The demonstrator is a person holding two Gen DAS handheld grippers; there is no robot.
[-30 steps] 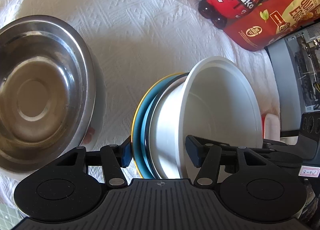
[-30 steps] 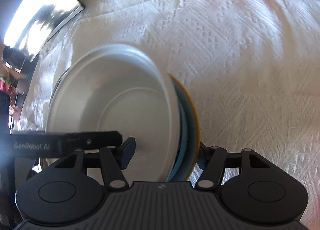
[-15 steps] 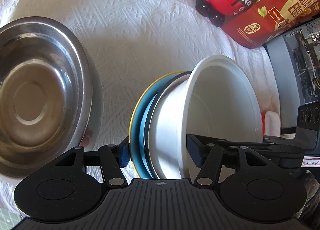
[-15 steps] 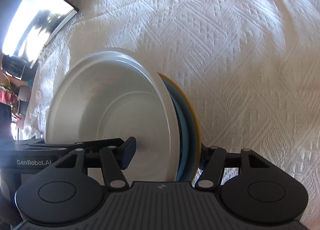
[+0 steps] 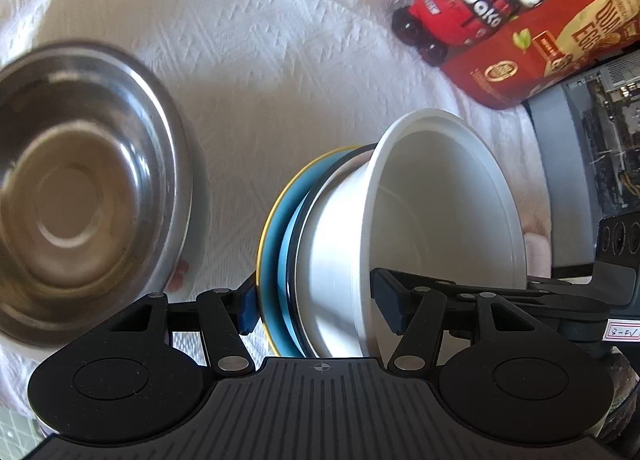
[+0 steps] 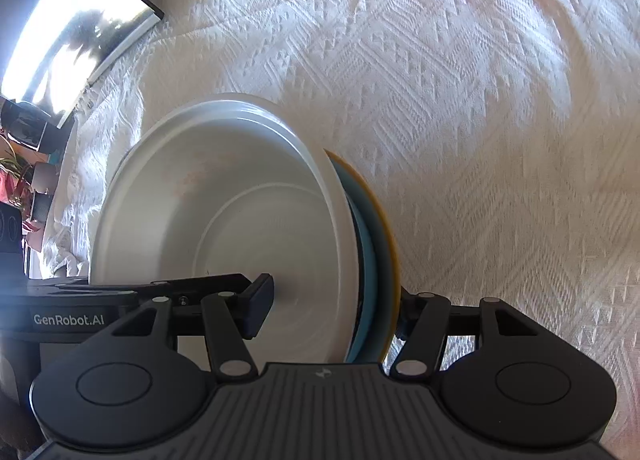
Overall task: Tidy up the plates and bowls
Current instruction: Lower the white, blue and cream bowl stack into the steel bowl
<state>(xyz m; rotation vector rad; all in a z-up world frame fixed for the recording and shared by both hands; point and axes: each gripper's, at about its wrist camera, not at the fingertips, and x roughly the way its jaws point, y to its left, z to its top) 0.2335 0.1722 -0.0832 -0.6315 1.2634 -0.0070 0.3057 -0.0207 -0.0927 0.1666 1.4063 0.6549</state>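
Left wrist view: left gripper straddles a stack held on edge: smooth white bowl nested against a blue plate with a thin yellow rim. Its jaws have just been opening, with the stack between them. The left pad sits at the plate's back and the right pad inside the bowl; I can't tell whether either presses. Left of the claw, well apart from the stack, a round steel bowl with a shiny, ringed base lies on a white woven bedspread with a raised diamond pattern. Ahead and right: glossy red-black toy figure, red snack bag, grey open computer case.

Right wrist view: right gripper clamps the same stack from the opposite side, left pad against the bowl's inner wall, right pad behind the yellow-rimmed plate. The left gripper's arm reaches in at far left. Only this view shows the bright window at upper left; the steel bowl and case are out of frame.
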